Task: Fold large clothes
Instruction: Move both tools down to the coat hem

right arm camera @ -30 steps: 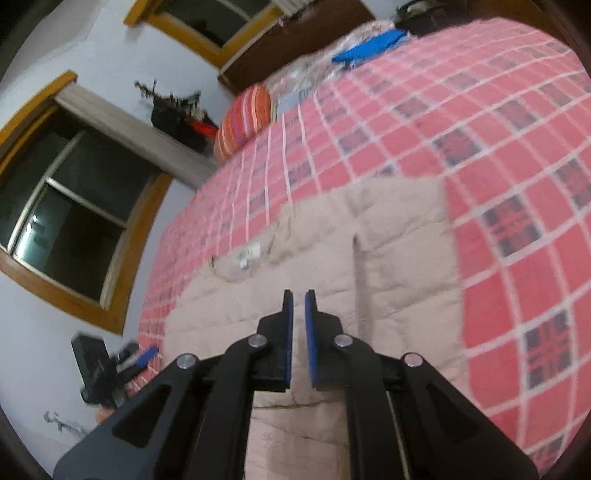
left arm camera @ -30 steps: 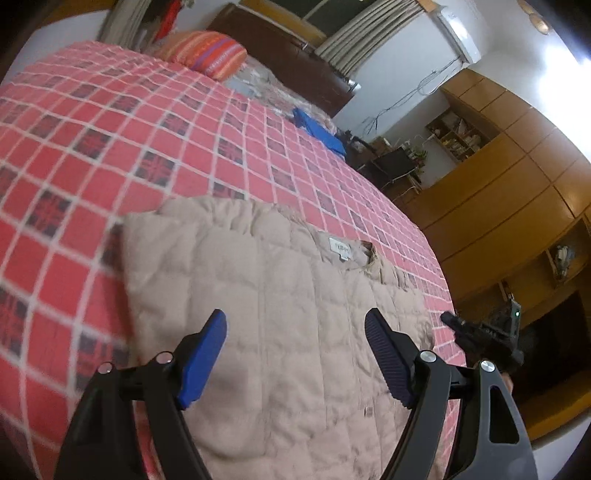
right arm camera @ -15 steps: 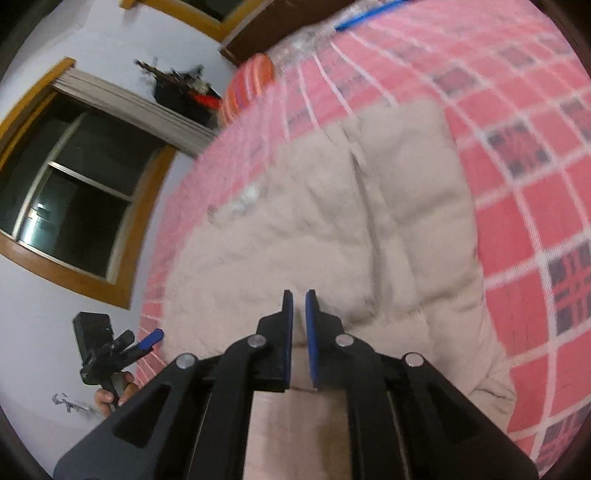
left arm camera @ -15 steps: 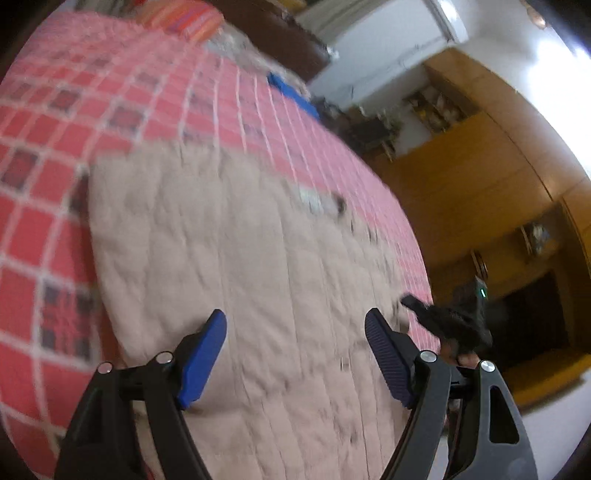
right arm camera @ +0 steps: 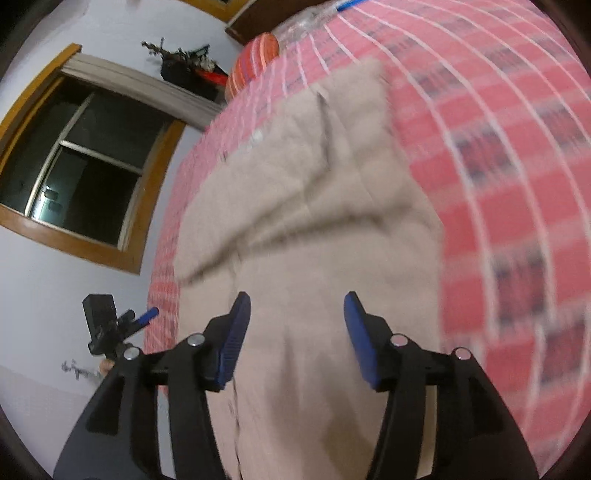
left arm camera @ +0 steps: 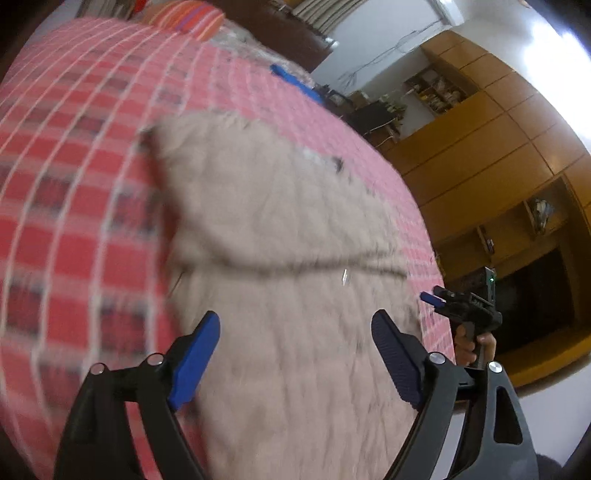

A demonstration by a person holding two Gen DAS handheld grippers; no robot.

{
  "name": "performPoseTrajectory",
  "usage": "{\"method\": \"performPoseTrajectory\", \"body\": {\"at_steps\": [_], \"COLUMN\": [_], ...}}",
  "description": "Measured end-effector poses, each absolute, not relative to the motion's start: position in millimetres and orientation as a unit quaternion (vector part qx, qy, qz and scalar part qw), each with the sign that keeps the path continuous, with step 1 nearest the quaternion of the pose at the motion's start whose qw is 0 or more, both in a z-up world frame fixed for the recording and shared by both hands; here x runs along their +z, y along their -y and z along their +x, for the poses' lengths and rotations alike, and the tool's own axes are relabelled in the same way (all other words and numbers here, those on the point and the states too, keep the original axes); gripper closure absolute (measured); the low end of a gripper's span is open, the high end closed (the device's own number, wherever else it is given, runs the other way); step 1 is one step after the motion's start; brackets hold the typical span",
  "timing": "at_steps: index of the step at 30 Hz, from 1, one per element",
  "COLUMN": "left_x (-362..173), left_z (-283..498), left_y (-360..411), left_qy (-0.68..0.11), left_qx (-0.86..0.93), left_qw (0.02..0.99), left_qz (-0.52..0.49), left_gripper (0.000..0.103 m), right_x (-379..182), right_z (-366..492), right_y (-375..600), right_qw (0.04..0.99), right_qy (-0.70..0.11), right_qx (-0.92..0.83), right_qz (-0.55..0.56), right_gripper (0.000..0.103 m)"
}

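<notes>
A beige quilted jacket (left arm camera: 280, 229) lies spread on the red checked bedspread (left arm camera: 62, 192), with a fold line running across its middle. My left gripper (left arm camera: 295, 336) hovers open above its near half, nothing between the blue pads. In the right wrist view the same jacket (right arm camera: 317, 206) fills the centre, and my right gripper (right arm camera: 297, 314) stands open over its lower part, holding nothing. The right gripper (left arm camera: 443, 301) also shows at the bed's far edge in the left wrist view, in a hand. The left gripper (right arm camera: 136, 319) appears small at the left of the right wrist view. Both views are motion-blurred.
A striped orange pillow (left arm camera: 192, 18) and a blue item (left arm camera: 295, 83) lie near the dark headboard. Wooden wardrobes (left arm camera: 491, 147) stand beyond the bed's right side. A dark window (right arm camera: 85, 173) with a wooden frame is on the wall to the left.
My right gripper has opened from shut. Both grippers have drawn back toward the jacket's near end, so more of the jacket and its cross fold shows.
</notes>
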State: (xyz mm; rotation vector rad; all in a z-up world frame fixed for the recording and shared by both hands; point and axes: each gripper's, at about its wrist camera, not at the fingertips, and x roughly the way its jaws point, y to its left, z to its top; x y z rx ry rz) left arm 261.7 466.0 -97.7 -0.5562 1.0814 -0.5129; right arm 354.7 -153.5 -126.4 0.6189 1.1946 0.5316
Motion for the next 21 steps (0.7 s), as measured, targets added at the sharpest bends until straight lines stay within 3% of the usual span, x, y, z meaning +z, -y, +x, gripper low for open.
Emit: {"method": "performPoseTrajectory", "body": {"at_steps": [10, 21], "left_x": [-144.5, -155.1], "left_z": [136.2, 96.8], "left_y": [-495.2, -478.8], "left_qy": [-0.566, -0.584], "left_qx": [-0.221, -0.24], "left_qw": [0.745, 0.735], "left_qz": [-0.276, -0.249], "left_gripper": [0.018, 0.018], "right_x": [-147.7, -151.2], "right_z": [224.8, 176.1], "right_y": [216.4, 220.0], "right_qw": [0.72, 0.717], "right_qy": [-0.595, -0.606], "right_qx": [0.206, 0.198], "right_qz": [0.292, 0.281], "right_gripper": [0.042, 0.041]}}
